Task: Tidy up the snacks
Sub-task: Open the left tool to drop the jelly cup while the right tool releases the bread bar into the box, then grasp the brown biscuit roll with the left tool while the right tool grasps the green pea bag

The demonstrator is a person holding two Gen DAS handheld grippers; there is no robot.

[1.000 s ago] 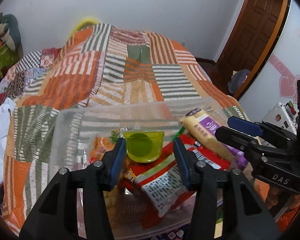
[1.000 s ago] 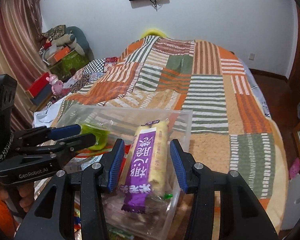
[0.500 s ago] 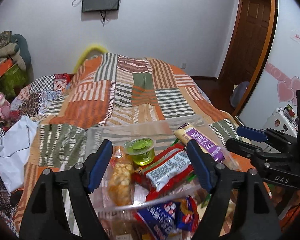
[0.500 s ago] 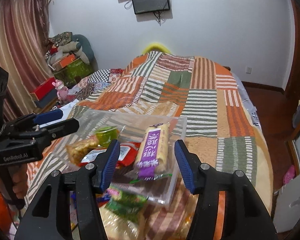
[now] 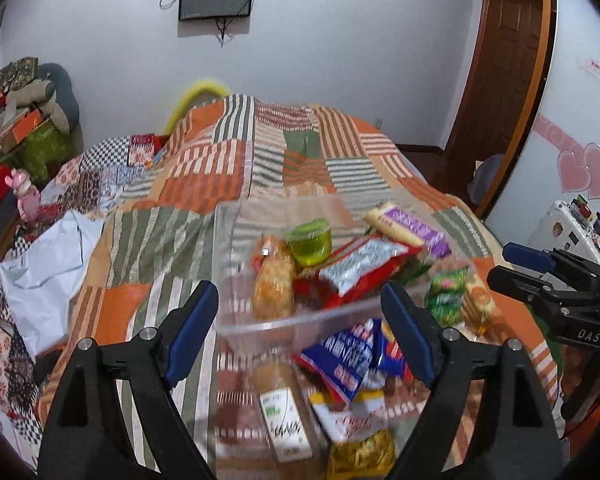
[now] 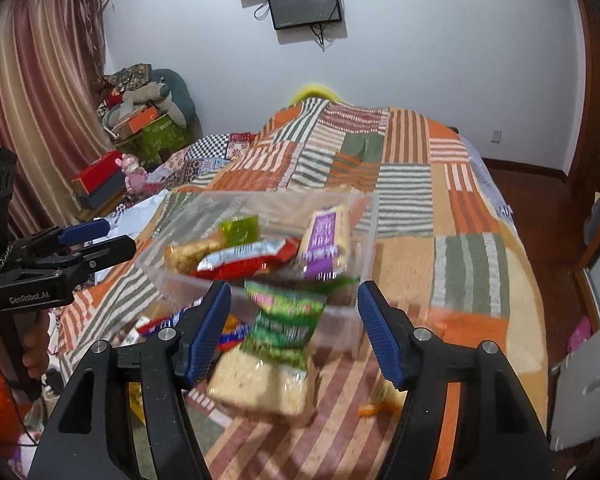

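A clear plastic box (image 5: 236, 240) (image 6: 364, 248) sits on the patchwork bed. It holds a green jelly cup (image 5: 310, 240) (image 6: 240, 230), a purple-and-cream wafer pack (image 5: 404, 224) (image 6: 326, 236), a red-and-silver packet (image 5: 360, 266) (image 6: 248, 260) and an orange snack bag (image 5: 270, 280) (image 6: 188, 254). Loose snacks lie in front of it: a blue packet (image 5: 344, 356), a green packet (image 6: 284, 320) (image 5: 444, 296), a pale cracker pack (image 6: 260, 384). My left gripper (image 5: 300, 332) is open, empty, above the near snacks. My right gripper (image 6: 294, 328) is open and empty.
The patchwork quilt (image 5: 260, 160) covers the bed. White cloth (image 5: 48, 268) lies at the left edge. Boxes and a pink toy (image 6: 132, 172) stand left of the bed. A door (image 5: 496, 80) is at the right; a screen (image 6: 304, 4) hangs on the wall.
Both grippers have opened wider and pulled back and up from the box. The jelly cup and the purple wafer pack stay in the box. The loose snacks in front have come into view.
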